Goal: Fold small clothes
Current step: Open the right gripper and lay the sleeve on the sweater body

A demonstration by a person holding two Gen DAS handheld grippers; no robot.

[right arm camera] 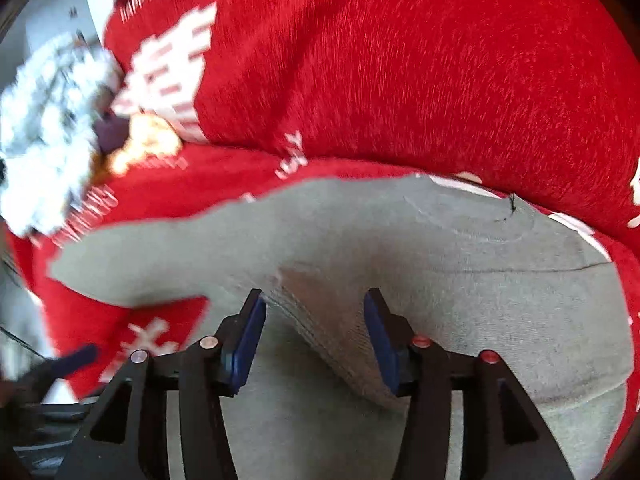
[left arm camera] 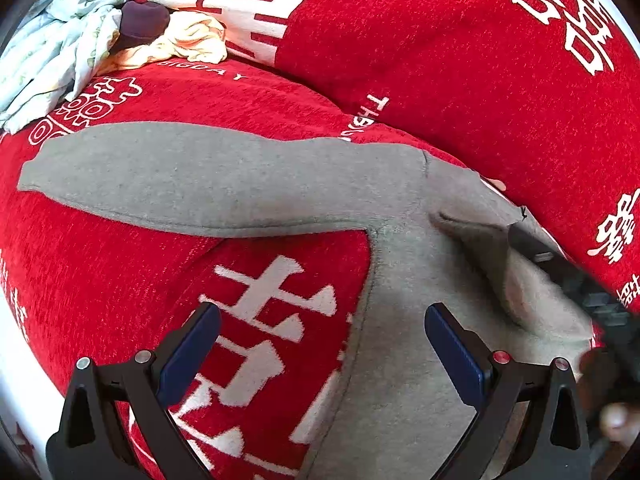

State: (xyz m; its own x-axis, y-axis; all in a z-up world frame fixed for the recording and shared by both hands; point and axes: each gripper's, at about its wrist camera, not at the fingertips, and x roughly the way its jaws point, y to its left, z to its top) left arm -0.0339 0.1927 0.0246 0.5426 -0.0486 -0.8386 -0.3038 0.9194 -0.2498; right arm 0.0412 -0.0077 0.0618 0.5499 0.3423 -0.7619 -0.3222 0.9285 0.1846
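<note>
A grey long-sleeved top (left arm camera: 400,360) lies flat on a red sofa cover (left arm camera: 100,272) printed with white characters. One sleeve (left arm camera: 200,180) stretches out to the left. My left gripper (left arm camera: 322,320) hovers open over the top's left edge, with nothing between its blue pads. My right gripper (right arm camera: 314,316) stands with its jaws apart. A raised fold of the grey top (right arm camera: 340,344) runs between its pads, which do not press on it. In the left wrist view the right gripper's black frame (left arm camera: 576,280) reaches in from the right over that fold.
A heap of other clothes lies at the far left: a pale blue patterned cloth (left arm camera: 52,48), a dark purple piece (left arm camera: 144,20) and a cream garment (left arm camera: 192,40). The red back cushion (left arm camera: 460,60) rises right behind the top. A person's fingertip (left arm camera: 616,420) shows at the right edge.
</note>
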